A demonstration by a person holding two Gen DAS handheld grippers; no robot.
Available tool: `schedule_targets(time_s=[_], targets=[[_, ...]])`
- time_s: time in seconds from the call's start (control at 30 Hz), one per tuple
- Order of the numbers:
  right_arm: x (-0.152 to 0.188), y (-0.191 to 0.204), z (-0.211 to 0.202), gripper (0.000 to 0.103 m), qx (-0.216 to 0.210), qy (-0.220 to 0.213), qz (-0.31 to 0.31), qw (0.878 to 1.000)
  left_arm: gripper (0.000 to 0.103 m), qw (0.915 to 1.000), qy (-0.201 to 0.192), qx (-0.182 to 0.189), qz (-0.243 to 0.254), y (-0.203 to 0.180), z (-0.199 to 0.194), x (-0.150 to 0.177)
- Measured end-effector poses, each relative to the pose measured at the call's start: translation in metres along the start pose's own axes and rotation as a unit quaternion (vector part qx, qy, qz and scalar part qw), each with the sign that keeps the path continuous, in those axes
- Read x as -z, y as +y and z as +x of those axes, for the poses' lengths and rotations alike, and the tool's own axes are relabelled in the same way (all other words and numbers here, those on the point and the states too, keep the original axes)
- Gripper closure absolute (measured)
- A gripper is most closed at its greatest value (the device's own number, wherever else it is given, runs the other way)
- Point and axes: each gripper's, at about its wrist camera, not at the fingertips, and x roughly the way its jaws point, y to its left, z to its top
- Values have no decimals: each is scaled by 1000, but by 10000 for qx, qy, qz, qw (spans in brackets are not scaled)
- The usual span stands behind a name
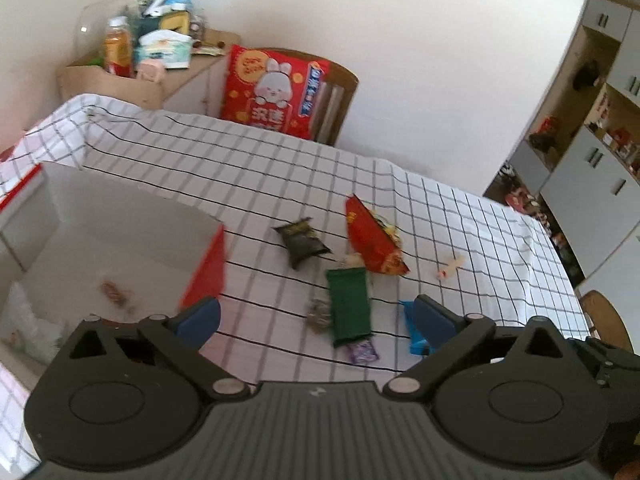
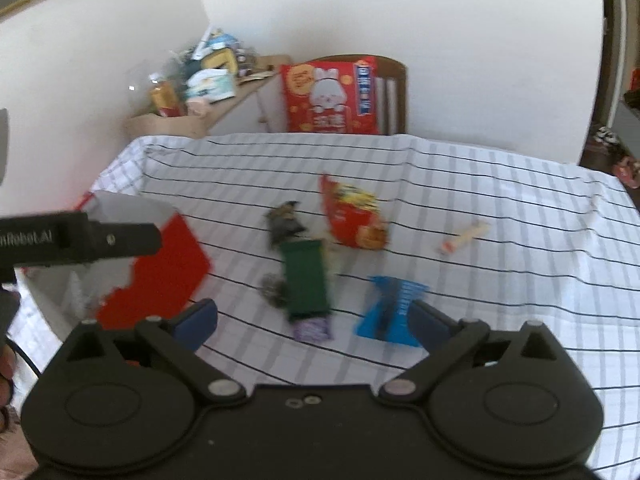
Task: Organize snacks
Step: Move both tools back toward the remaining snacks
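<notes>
Snacks lie on a checked tablecloth (image 1: 280, 168): a black packet (image 1: 302, 240) (image 2: 284, 224), a red chip bag (image 1: 374, 240) (image 2: 352, 216), a green packet (image 1: 348, 306) (image 2: 306, 280), a purple sweet (image 1: 362, 352) (image 2: 312, 328), a blue packet (image 1: 414, 344) (image 2: 392, 308) and a small stick (image 1: 450, 270) (image 2: 464, 236). A red-and-white box (image 1: 208, 264) (image 2: 160, 272) stands at the left with a wrapped sweet (image 1: 114, 292) on its floor. My left gripper (image 1: 316, 316) hovers open above the green packet. My right gripper (image 2: 314, 318) is open too, holding nothing.
A chair (image 1: 340, 92) holding a big red rabbit-print bag (image 1: 272, 88) stands behind the table. A cluttered side cabinet (image 1: 152, 52) is at the back left, with wall cupboards (image 1: 592, 140) at the right. The left gripper's body (image 2: 80, 240) juts in over the box.
</notes>
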Motion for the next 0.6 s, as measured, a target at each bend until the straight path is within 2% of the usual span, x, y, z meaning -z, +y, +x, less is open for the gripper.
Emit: schedule_targets(time_s=[0.23,0.6], targets=[[11,-32,11,2,337,73,-58,9994,0,9996,212,-100,180,-28,41,10],[9,-58,44,6,407,335,75,9986,0,9980,495,-304,261,-45,95,9]])
